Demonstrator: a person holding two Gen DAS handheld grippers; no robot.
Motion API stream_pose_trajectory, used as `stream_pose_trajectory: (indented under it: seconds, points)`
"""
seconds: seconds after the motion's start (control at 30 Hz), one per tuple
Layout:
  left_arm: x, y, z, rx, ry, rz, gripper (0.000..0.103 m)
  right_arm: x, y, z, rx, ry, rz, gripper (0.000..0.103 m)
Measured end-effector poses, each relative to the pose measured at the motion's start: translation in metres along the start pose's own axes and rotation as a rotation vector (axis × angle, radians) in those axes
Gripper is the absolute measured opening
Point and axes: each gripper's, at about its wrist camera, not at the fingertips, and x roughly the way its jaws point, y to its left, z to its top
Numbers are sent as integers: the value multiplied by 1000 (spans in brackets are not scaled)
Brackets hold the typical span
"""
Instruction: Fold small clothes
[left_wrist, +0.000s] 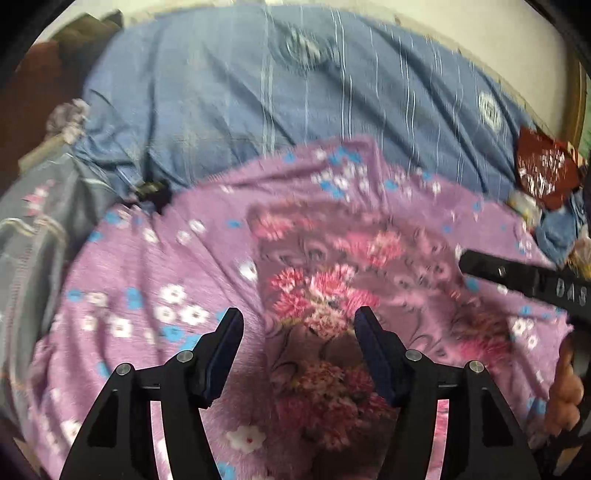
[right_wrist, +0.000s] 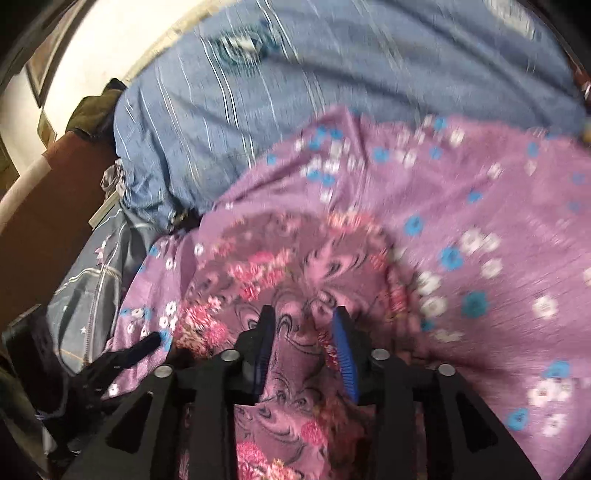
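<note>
The fold looks barely begun: the left gripper (left_wrist: 299, 325) hangs wide open and empty over the purple floral garment (left_wrist: 166, 258) spread on the blue striped bedsheet (left_wrist: 221, 92), while the right gripper (right_wrist: 304, 325) has its fingers narrowed around a raised fold.

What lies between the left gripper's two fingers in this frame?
Only the floral cloth, lying below the open left gripper and not pinched, as the left wrist view shows. The purple sheet lies around it.
</note>
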Motion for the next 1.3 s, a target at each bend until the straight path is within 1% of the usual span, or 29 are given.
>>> stream_pose_trajectory:
  seconds: [0.07, 0.13, 0.2, 0.23, 0.3, 0.43, 0.53, 0.77, 0.83, 1.0, 1.1, 1.17, 1.3]
  points:
    - [-28, -7, -3, 3, -47, 64, 68, -18, 11, -4, -53, -33, -44, 43]
    - [-56, -14, -17, 5, -93, 115, 75, -44, 24, -12, -101, -67, -120, 46]
    - [-86, -23, -28, 7, -134, 156, 77, -60, 31, -16, -119, -72, -154, 49]
    - [-98, -26, -33, 10, -143, 167, 77, -70, 36, -19, -132, -73, -179, 50]
    - [-130, -34, -43, 28, -168, 193, 77, -87, 44, -23, -151, -85, -199, 50]
    - [-187, -46, -55, 61, -221, 261, 79, -134, 62, -37, -180, -130, -249, 52]
    - [-230, -55, -64, 54, -270, 250, 82, -164, 74, -45, -203, -161, -268, 54]
    - [-307, -75, -88, 76, -374, 232, 89, -230, 98, -63, -249, -263, -297, 58]
    - [-328, -82, -97, 92, -402, 230, 94, -244, 103, -68, -265, -289, -309, 60]
    - [-364, -88, -115, 110, -465, 242, 99, -271, 109, -73, -269, -337, -312, 62]
    - [-379, -90, -124, 111, -496, 260, 102, -284, 110, -76, -259, -364, -320, 62]
    - [-388, -91, -130, 109, -517, 268, 102, -290, 111, -77, -256, -377, -325, 63]
    - [-397, -88, -137, 106, -505, 244, 102, -295, 114, -78, -252, -384, -332, 64]
